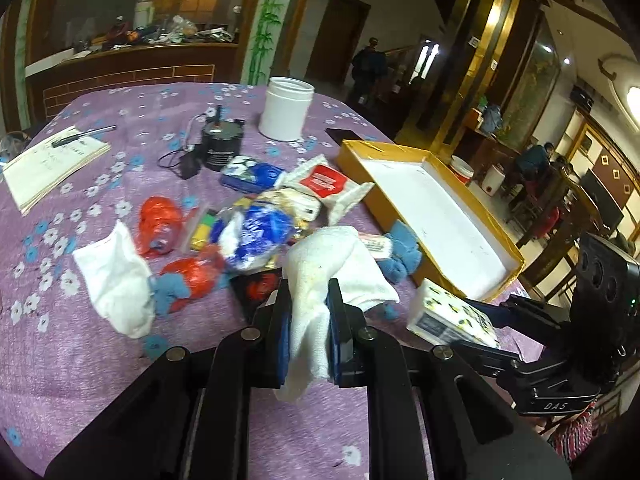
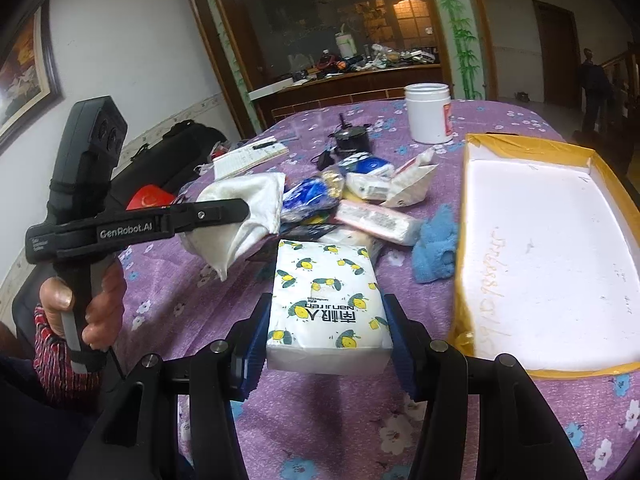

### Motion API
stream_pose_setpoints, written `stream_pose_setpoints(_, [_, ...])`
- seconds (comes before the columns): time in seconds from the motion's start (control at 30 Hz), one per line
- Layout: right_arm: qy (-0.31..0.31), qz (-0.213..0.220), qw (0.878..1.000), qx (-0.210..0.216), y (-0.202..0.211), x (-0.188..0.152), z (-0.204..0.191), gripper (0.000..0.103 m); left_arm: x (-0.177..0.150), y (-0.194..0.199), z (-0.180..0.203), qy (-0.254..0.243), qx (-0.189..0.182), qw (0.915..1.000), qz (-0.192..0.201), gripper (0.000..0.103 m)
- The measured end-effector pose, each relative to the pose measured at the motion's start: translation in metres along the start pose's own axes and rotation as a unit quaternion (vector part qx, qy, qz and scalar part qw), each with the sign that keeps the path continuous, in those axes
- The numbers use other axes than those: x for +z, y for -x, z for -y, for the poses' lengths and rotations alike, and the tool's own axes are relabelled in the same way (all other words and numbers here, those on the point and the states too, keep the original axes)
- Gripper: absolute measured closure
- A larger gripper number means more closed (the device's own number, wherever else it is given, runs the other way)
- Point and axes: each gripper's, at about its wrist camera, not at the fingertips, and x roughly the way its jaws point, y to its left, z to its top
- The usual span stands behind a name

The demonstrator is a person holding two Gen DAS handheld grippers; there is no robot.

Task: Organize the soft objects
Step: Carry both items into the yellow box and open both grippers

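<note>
Purple flowered tablecloth (image 2: 320, 420), lemon-printed white tissue pack (image 2: 326, 304), yellow-rimmed white box (image 2: 468, 216)

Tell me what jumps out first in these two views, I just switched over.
Both tools are loaded: the left tool is shut on a white cloth, and the right tool grips a tissue pack printed with yellow fruit, held above the purple flowered tablecloth. To the right lies a yellow box, open and white inside, with nothing in it. Left of it sits a jumbled pile of soft items, mid-table.

Yellow box (image 2: 592, 152) right side cut off; black packet (image 1: 256, 286) half-hidden beneath heap.
</note>
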Motion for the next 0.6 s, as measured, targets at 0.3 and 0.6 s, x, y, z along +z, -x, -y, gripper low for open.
stream_pose_setpoints(0.3, [-0.053,0.061,0.995,-0.06,0.039,0.035,0.043,0.048,0.029,-0.011,0.051,-0.04,-0.035,0.9986,0.001,0.091])
stream_pose_setpoints(0.6, [-0.174,0.118,0.97,-0.126,0.056,0.093,0.118,0.048,0.097,-0.042,0.107,-0.066,-0.055,0.9961,0.02,0.091])
